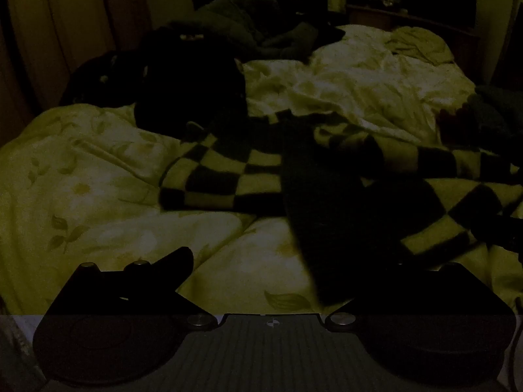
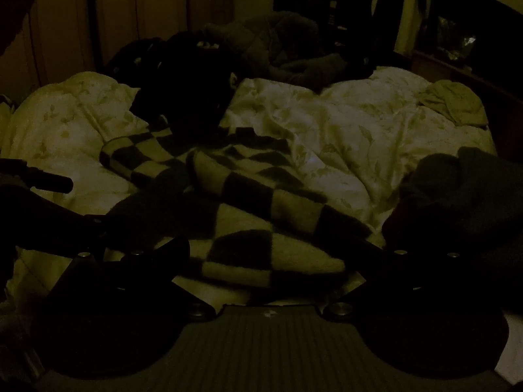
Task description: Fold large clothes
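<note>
The room is very dark. A black-and-pale checkered garment (image 1: 228, 173) lies crumpled across a pale leaf-print duvet (image 1: 81, 170). A dark panel of it (image 1: 327, 212) runs down toward my left gripper (image 1: 281, 261), whose jaws stand wide apart just above the duvet; the right finger is lost against the dark cloth. In the right wrist view the checkered garment (image 2: 261, 215) lies right in front of my right gripper (image 2: 278, 254), jaws wide open with the garment's near edge between them. The left gripper (image 2: 49, 183) shows at that view's left edge.
A pile of dark clothes (image 1: 196, 75) sits at the back left of the bed, a pale bundle (image 1: 418, 42) at the back right. A dark garment (image 2: 457, 189) lies at the right edge. Curtains (image 1: 65, 16) and dark furniture stand behind.
</note>
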Motion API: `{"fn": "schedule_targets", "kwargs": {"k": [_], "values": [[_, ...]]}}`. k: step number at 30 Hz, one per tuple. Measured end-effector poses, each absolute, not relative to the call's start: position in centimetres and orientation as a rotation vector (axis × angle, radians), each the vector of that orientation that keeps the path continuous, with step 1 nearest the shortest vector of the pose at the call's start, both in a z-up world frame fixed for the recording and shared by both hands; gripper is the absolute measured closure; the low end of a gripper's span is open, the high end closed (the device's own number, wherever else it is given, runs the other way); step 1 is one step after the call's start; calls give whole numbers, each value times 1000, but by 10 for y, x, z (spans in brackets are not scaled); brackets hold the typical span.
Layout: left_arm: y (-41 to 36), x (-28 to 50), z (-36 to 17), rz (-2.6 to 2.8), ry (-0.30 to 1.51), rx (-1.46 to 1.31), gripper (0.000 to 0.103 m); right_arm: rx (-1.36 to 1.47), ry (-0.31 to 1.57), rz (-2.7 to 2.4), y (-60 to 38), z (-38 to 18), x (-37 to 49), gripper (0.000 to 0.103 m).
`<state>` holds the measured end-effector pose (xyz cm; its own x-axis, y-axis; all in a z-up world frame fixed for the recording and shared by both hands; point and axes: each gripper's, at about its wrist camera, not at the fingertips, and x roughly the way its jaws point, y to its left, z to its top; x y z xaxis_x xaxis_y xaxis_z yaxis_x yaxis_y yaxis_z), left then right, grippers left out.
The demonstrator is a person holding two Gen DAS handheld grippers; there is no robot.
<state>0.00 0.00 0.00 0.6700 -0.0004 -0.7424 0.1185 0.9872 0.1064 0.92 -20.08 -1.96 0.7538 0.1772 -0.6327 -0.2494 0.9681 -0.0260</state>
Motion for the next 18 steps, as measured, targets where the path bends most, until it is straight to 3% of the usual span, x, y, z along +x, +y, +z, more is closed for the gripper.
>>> {"fn": "schedule_targets", "kwargs": {"k": [18], "values": [[-5, -2, -3, -65, 835, 151, 0, -115, 678, 233, -199, -20, 9, 1]]}}
